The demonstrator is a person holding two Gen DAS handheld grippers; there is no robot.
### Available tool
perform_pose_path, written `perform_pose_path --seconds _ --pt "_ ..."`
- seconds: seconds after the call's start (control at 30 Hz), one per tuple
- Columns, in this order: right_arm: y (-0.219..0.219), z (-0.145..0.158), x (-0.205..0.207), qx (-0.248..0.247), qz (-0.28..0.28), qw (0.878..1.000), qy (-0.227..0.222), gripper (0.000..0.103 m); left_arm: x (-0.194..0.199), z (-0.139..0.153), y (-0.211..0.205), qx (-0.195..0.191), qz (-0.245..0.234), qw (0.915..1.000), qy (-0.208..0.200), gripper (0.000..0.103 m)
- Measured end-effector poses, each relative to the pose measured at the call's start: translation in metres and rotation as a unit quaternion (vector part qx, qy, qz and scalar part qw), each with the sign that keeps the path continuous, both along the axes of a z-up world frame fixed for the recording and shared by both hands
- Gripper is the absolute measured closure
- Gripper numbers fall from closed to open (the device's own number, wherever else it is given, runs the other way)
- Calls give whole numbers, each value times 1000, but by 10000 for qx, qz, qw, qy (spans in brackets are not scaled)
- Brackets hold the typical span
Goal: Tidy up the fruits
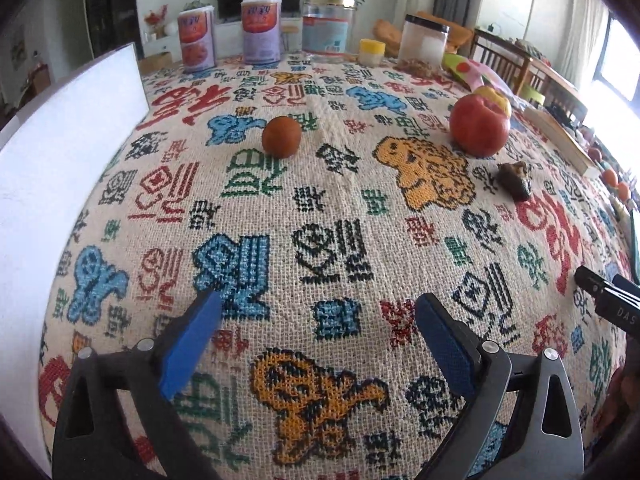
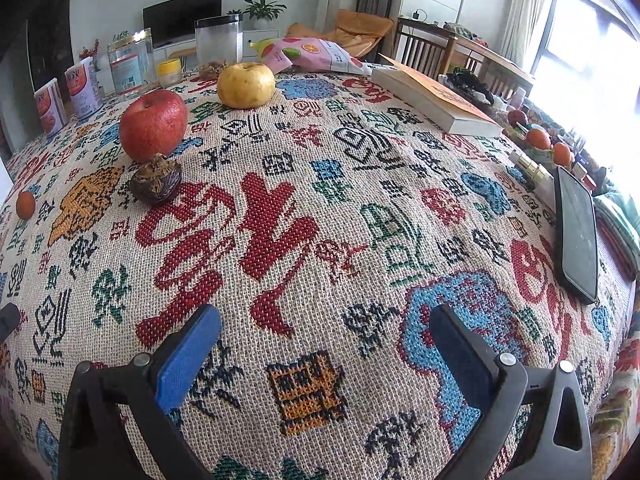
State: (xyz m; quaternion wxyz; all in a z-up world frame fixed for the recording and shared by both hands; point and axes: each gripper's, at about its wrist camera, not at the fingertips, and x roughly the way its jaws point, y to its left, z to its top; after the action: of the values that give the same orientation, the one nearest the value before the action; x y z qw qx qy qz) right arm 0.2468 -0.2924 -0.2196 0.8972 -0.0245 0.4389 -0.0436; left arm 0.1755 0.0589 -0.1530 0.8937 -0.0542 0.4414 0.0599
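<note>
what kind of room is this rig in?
Most likely a home living-dining room: a table under a woven patterned cloth, a TV on a low cabinet against the far wall, and wooden dining chairs beside the table.

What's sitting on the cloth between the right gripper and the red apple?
Only the dark brown fruit, just in front of the red apple; otherwise bare cloth from the right gripper, per the right wrist view.
</note>
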Motion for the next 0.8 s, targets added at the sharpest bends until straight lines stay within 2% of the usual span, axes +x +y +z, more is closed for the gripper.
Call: perform_pose_path --seconds 0.07,0.1,0.8 --pt "-10 -4 3 424 -62 9990 111 0 4 -3 -7 218 -47 9997 101 0" --pt "-12 -4 3 462 -112 9988 89 0 3 -3 -8 230 -46 9997 98 0" --pt "-9 -5 3 403 -104 9991 102 0 3 -3 -7 193 -43 9998 98 0"
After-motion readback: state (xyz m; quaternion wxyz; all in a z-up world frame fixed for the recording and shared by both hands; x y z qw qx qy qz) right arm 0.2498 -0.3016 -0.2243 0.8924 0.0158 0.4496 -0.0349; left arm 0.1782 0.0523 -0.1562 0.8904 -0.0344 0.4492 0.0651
